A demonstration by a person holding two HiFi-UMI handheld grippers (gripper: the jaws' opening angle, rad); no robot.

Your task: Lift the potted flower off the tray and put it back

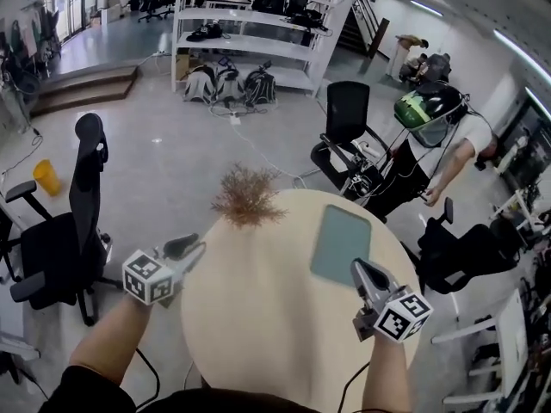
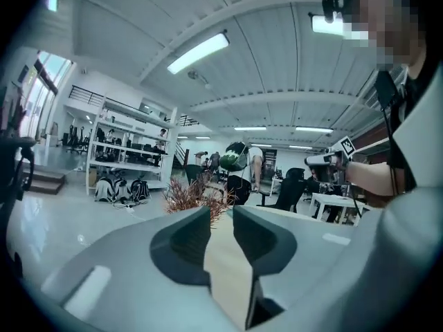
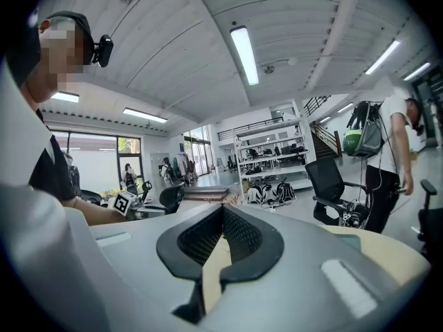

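Observation:
The potted flower (image 1: 248,198), a bushy reddish-brown dried plant, stands on the round beige table (image 1: 258,317) near its far left edge; its pot is hidden under the twigs. It is apart from the flat teal tray (image 1: 342,243), which lies bare on the table's right half. My left gripper (image 1: 196,246) hovers over the table's left edge, short of the flower, with its jaws a narrow gap apart and nothing between them. In the left gripper view the flower (image 2: 190,196) rises just past the fingertips. My right gripper (image 1: 357,265) is shut and empty, at the tray's near edge.
A black office chair (image 1: 82,222) stands close to the table's left side. Another chair (image 1: 349,119) and a person with a green pack (image 1: 430,140) are beyond the far right. A white shelving rack (image 1: 258,33) stands at the back of the room.

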